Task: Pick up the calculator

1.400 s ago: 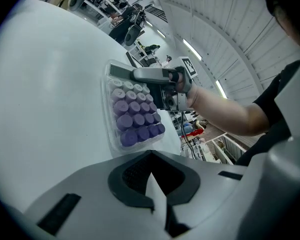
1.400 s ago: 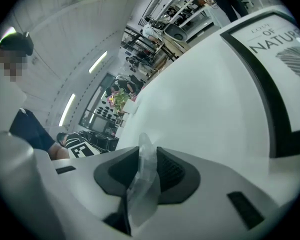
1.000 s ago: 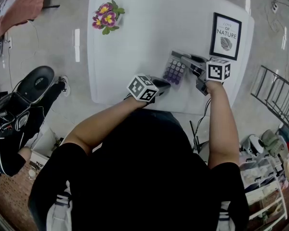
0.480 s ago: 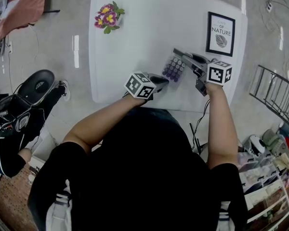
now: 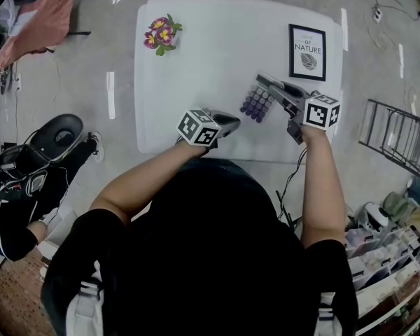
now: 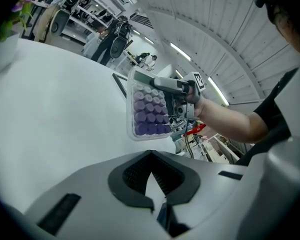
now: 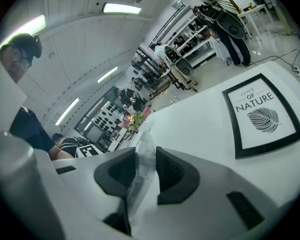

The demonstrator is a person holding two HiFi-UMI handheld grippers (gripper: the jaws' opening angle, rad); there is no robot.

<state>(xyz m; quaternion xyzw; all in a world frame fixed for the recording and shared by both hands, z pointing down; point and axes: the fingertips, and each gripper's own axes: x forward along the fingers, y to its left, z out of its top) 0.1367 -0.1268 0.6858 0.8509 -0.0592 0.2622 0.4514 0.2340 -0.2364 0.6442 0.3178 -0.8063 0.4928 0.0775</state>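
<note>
Fingers of the right gripper (image 5: 267, 85) clench the clear edge of the calculator (image 5: 257, 104), a transparent case with rows of round purple keys, holding it tilted above the white tabletop (image 5: 210, 47). The left gripper (image 5: 231, 121), fingers closed on nothing, hovers nearby. Beyond the fingers stand a framed print (image 5: 307, 42) and potted flowers (image 5: 161, 33), with grey floor (image 5: 378, 61) around.

1. The right gripper's (image 7: 146, 173) two dark grey jaws press on the thin clear plastic edge of the calculator (image 7: 143, 144), which stands upright between them.
2. Beyond them lies a smooth white table (image 7: 200, 131).
3. A black-framed white print (image 7: 262, 115) with a leaf drawing and "NATURE" lies on it at right.
4. Small pink flowers (image 7: 132, 118) stand at the table's far edge.
</note>
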